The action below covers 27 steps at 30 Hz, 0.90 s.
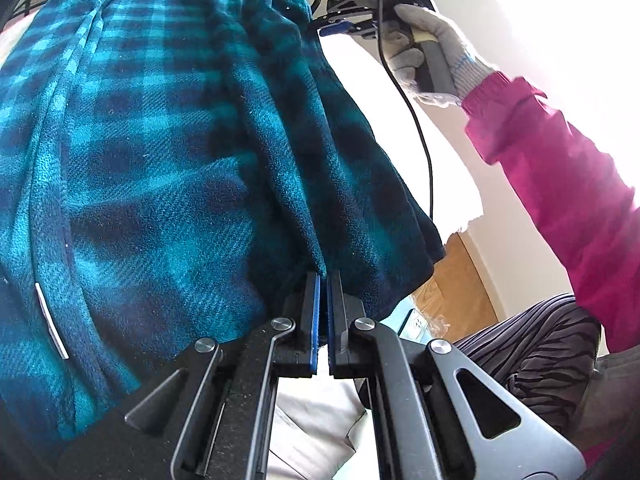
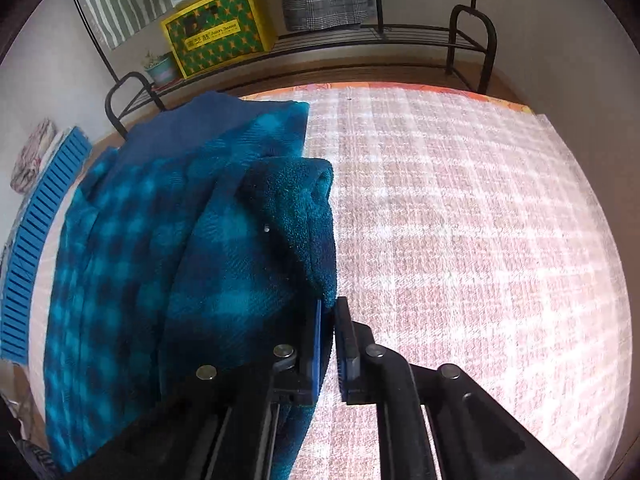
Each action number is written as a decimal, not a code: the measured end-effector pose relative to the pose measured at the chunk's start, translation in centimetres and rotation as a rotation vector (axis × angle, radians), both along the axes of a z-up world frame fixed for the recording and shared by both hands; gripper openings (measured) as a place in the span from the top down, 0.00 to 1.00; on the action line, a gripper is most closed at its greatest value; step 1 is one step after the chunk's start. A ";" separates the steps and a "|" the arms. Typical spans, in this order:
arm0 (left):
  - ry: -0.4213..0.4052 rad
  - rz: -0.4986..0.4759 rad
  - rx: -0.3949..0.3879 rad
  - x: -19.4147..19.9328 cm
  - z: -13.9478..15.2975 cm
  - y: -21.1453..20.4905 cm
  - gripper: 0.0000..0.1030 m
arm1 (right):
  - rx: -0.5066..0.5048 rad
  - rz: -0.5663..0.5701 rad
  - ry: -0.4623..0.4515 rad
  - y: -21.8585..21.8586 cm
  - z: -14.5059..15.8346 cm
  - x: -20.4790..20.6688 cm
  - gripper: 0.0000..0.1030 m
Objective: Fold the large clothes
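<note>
A large teal and navy plaid fleece garment (image 1: 160, 140) fills the left wrist view and is lifted between both grippers. My left gripper (image 1: 324, 280) is shut on its lower edge. My right gripper (image 1: 326, 26) shows at the top of that view, shut on the garment's far edge, held by a gloved hand (image 1: 424, 40). In the right wrist view the right gripper (image 2: 330, 308) pinches a folded edge of the garment (image 2: 240, 240), which hangs to the left over the pink checked surface (image 2: 460, 220).
A black metal rack (image 2: 360, 40) with a yellow-green box (image 2: 218, 26) and a small potted plant (image 2: 160, 68) stands beyond the surface. A blue slatted object (image 2: 36, 240) lies at the left. The person's pink sleeve (image 1: 560, 168) is at the right.
</note>
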<state>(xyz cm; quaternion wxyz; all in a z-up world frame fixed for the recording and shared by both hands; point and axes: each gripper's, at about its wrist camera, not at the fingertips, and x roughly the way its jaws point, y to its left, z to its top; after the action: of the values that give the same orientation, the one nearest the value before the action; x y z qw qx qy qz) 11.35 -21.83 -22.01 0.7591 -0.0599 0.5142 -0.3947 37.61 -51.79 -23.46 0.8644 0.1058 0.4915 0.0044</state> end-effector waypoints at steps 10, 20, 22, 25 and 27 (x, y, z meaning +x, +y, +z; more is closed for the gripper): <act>0.090 0.058 -0.067 1.6 0.3 3.1 1.00 | 0.112 0.113 -0.078 2.1 5.7 -13.1 0.73; 0.179 0.086 -0.102 3.1 -1.2 3.5 0.70 | 0.274 0.197 0.102 6.8 -2.5 -24.6 0.66; 0.178 0.089 -0.088 3.3 -1.6 3.5 0.82 | 0.273 0.196 0.134 7.4 -4.3 -25.0 0.65; 0.158 0.107 -0.046 3.6 -2.1 3.0 0.93 | 0.319 0.189 0.148 8.0 -6.1 -25.0 0.65; 0.148 0.106 -0.045 3.6 -2.1 3.0 0.94 | 0.339 0.179 0.138 8.3 -6.5 -24.9 0.62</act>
<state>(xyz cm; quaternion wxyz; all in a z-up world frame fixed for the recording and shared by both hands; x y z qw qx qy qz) 14.95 -18.83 -24.08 0.7375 -0.1327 0.5559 -0.3598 12.69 -43.53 -29.92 0.7948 0.2054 0.5491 0.1568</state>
